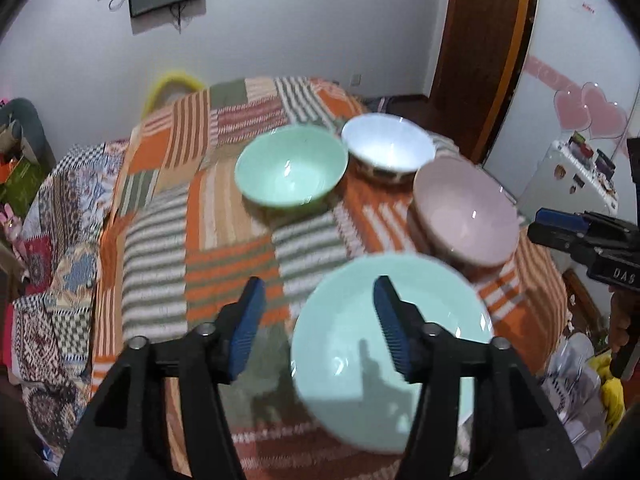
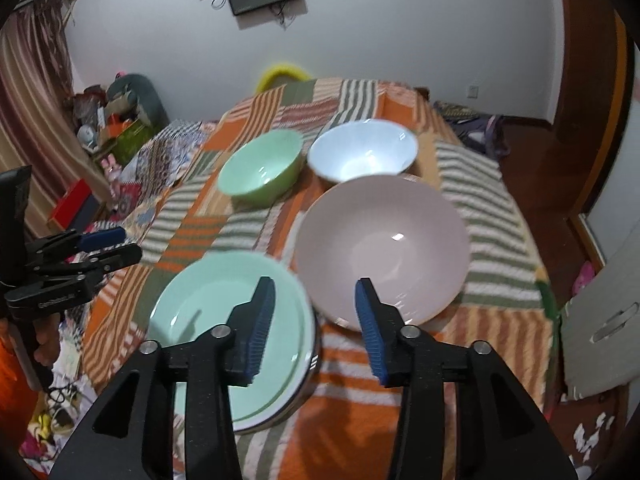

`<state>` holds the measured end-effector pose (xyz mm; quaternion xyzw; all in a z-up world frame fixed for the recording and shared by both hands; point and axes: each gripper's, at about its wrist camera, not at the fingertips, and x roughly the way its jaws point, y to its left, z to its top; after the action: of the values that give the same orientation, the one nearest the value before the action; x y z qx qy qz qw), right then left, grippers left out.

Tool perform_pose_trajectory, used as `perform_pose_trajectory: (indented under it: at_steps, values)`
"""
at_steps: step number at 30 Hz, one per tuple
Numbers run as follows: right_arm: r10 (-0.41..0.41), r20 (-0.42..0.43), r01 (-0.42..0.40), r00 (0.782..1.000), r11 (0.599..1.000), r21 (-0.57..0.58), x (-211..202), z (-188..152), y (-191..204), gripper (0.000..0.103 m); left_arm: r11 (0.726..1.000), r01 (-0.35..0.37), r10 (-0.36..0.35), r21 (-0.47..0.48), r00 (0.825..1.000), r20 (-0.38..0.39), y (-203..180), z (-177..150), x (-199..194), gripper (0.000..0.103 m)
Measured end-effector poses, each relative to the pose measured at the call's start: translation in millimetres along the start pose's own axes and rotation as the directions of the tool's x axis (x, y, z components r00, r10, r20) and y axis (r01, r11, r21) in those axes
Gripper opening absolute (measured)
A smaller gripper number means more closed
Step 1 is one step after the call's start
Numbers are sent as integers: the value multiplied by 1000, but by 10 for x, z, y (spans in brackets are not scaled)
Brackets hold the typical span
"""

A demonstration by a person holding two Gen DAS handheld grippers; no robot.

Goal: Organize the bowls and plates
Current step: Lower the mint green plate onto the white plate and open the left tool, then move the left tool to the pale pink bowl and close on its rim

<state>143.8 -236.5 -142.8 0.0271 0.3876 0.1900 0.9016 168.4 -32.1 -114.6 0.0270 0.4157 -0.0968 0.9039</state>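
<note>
Bowls next, by the look of it: both grippers empty, jaws parted, nothing between the pads. Left gripper [image 1: 320, 322] above the near edge of the mint plate [image 1: 394, 354]; right gripper [image 2: 316, 322] between that plate stack and the pink bowl [image 2: 382, 246]. Mint plate on top of at least one more plate, near edge of the striped patchwork cloth [image 1: 224, 268]. Green bowl [image 1: 291, 171] and white bowl [image 1: 389, 148] farther back, almost touching. Probably best to nest smaller into larger: take a bowl by its rim, lift clear before crossing. Pink bowl crowds the plates, so approach from the open side. Soft cloth underneath, possibly unsteady footing. Clutter on the floor on both sides, well apart.
</note>
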Motion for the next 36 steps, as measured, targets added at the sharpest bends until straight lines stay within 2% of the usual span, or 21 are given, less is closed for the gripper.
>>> perform_pose_trajectory:
  at_steps: [2,6,14,25,27,29,30,32,34,35,36]
  values:
    - [-24,26,23,999,1000,8,-29,45,-84,50,1000,11,-11,4,1000,9,-81,109,52,67]
    - [-53,37,52,998,998,37,-11,98,-265,50,999,37,-37,18,999,-9,-230,258,229,69]
    - [-104,-12,105,995,988,109,172,42,-730,50,993,102,-97,59,991,-90,-568,397,767,69]
    - [-75,-48,82,996,985,154,440,-7,-988,50,987,142,-128,77,977,-168,-809,495,1369,68]
    - [-72,-47,78,996,985,153,476,-7,-1005,50,986,151,-136,74,974,-179,-829,497,1444,64]
    - [-56,-45,63,997,985,161,507,-12,-1033,47,985,158,-142,74,971,-192,-840,502,1501,53]
    - [-49,-46,56,998,985,165,520,-17,-1036,42,983,167,-149,75,968,-199,-845,502,1529,50]
    - [-30,-55,39,998,985,169,550,-17,-1040,35,982,173,-153,82,966,-207,-872,500,1565,35]
    - [-9,-63,20,998,985,173,572,-34,-1051,26,977,193,-170,89,961,-218,-898,487,1590,25]
    - [3,-69,9,998,985,173,587,-42,-1047,18,974,212,-188,86,956,-225,-911,486,1595,17]
    - [20,-72,-7,997,985,173,597,-48,-1049,15,970,230,-205,84,950,-235,-932,486,1587,16]
